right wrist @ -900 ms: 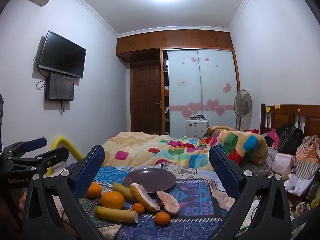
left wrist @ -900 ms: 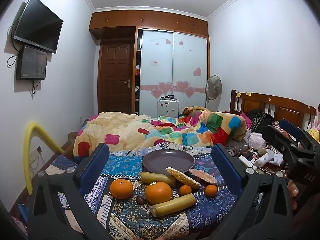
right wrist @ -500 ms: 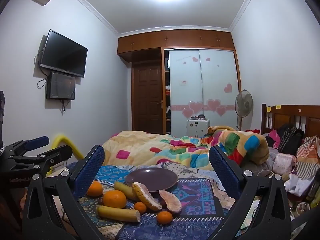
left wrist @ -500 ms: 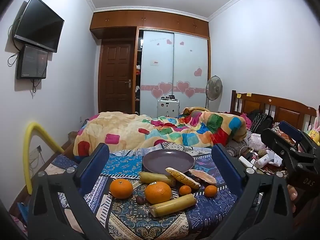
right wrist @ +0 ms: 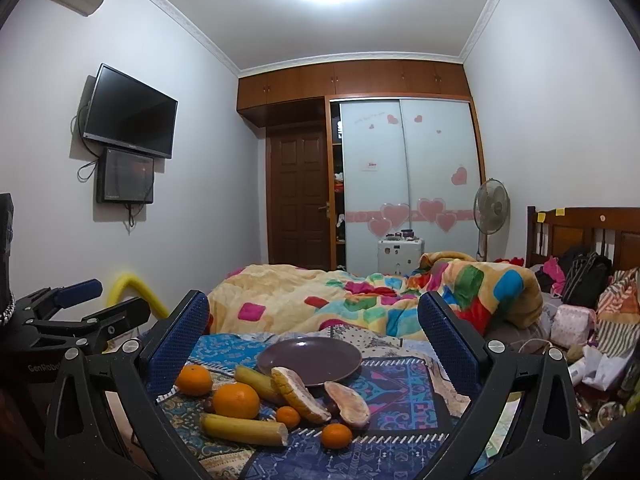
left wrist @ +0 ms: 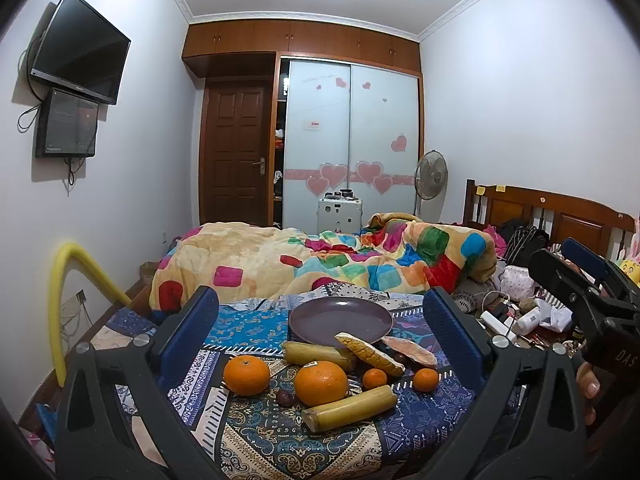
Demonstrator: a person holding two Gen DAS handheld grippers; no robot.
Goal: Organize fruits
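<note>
Barely anything is shifting since the earlier frames, both grippers, left gripper (left wrist: 320, 320) and right gripper (right wrist: 312, 316), are still hovering wide and empty while fruits (left wrist: 320, 384) are sitting near the patterned cloth's (left wrist: 256, 440) front edge below the empty plate (left wrist: 340, 318), so round oranges (left wrist: 246, 375) are probably rolling off if nudged.

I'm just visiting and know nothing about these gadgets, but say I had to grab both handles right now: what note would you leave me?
Left gripper: open, holding nothing, raised above the fruit.
Right gripper: open, holding nothing, also raised above the fruit.
The purple plate sits empty on the patterned cloth on the bed.
In front of it: two big oranges, two small oranges, two banana pieces, two pomelo wedges, and some small dark fruits.
Done: nothing visibly sorted yet.
Left: likely move the fruit onto the plate, one piece at a time.
</note>
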